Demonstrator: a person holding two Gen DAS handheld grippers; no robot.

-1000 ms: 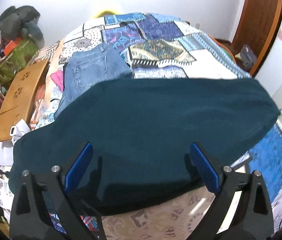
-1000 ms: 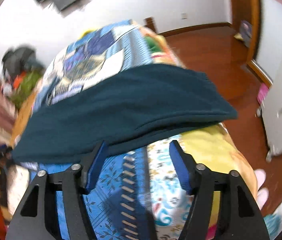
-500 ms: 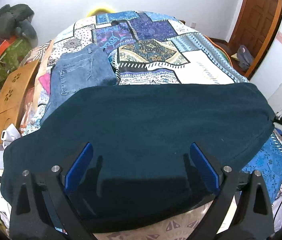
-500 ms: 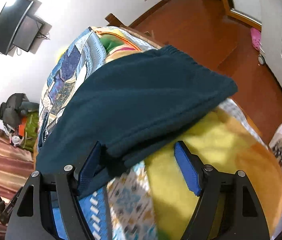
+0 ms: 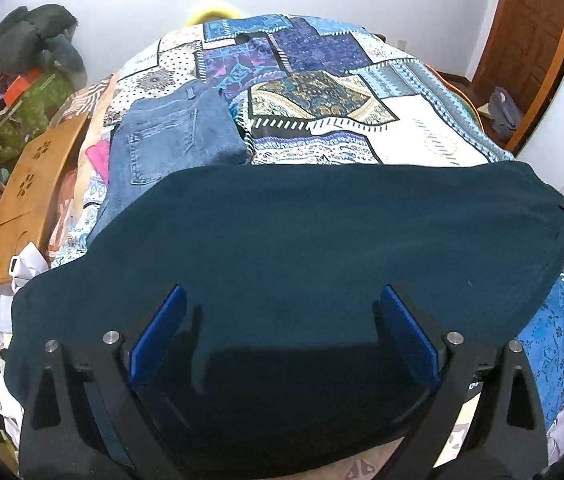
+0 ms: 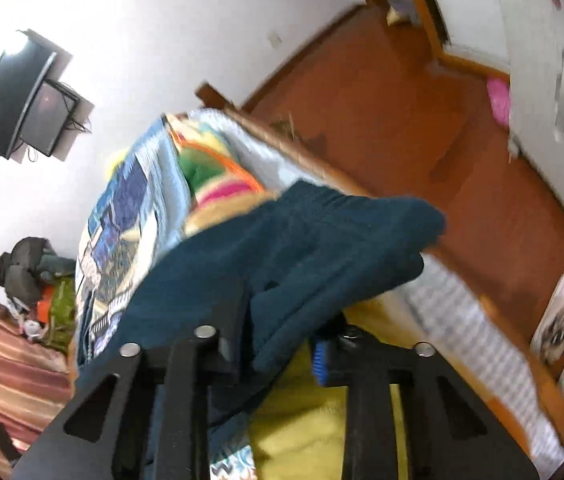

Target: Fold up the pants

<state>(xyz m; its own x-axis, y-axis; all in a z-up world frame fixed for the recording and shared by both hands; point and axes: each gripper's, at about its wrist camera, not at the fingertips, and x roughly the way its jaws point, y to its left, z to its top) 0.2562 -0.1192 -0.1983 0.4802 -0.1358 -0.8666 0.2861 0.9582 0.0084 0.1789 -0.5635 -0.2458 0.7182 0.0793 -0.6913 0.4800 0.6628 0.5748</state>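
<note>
Our left gripper [image 5: 282, 344] hangs spread over the pants [image 5: 301, 248], which lie across the bed's [image 5: 401, 136] near edge. Our right gripper [image 6: 278, 344] pinches their end; we should lift evenly and keep the fabric taut.

Dark teal pants [image 5: 321, 248] spread flat across patchwork bed, one end bunched, lifted.

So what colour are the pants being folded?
Dark teal, plain with no pattern. The pants show best in the left wrist view, spread across the bed.
</note>
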